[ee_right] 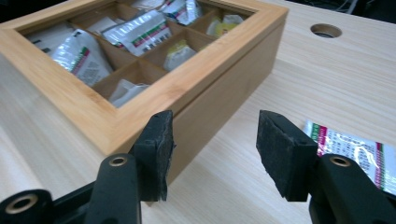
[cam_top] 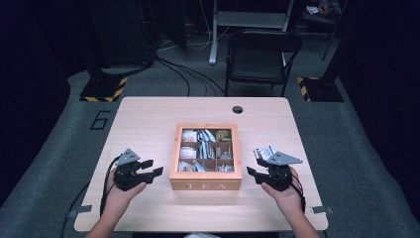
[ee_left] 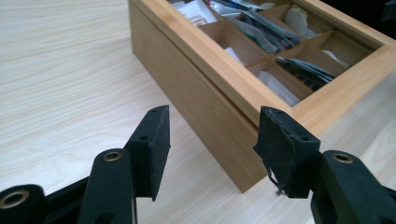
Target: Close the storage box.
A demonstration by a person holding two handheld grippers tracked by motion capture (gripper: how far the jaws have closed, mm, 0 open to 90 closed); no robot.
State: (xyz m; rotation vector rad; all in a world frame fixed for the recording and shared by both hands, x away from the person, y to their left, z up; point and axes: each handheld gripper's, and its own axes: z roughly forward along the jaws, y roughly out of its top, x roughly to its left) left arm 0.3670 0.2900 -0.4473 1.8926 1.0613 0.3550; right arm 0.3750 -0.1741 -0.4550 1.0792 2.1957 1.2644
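A wooden tea box (cam_top: 205,185) is sitting near the middle of the table (cam_top: 148,114), with the word TEA on the wall facing the person. Its top is a frame around a grid of compartments, and packets and tea bags are lying in them; from the high view it is hard to say whether a clear pane is covering them.

The left gripper (cam_top: 154,167) is resting in the person's left hand (cam_top: 121,191) just to the left of the box, its jaws pointing toward the box's left wall. In the left gripper view the two black jaws are standing partly apart with nothing between the pads; the near left corner of the box is lying just beyond them, and they are not touching it.

The right gripper (cam_top: 253,167) is sitting in the right hand (cam_top: 282,191) just to the right of the box, jaws aimed at its right wall. Its jaws are likewise standing about half open and holding nothing, with the box's near right corner just ahead of them.

A loose tea packet (ee_right: 357,151) with red and green print is lying flat on the table to the right of the box, beside the right gripper.
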